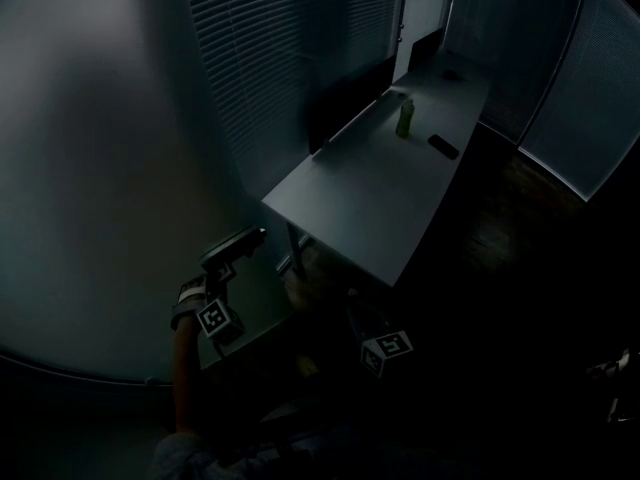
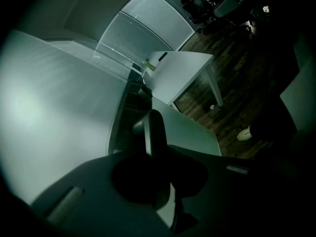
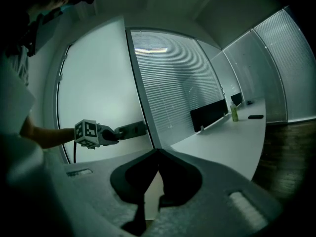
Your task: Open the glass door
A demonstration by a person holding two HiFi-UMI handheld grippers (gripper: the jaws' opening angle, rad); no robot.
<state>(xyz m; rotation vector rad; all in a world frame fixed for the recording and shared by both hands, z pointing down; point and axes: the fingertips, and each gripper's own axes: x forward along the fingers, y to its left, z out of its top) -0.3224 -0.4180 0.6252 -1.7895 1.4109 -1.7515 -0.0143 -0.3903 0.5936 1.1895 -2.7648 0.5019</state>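
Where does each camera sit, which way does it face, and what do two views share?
Head view: on the person's head, looking down at the glass door and table; shows the forearm and left tool.
Left gripper view: on the left tool, looking along its jaws, closed on the door handle.
Right gripper view: on the right tool, facing door and table; its jaws shut, empty.
Shared: head and right gripper views both show the left tool at the door handle.
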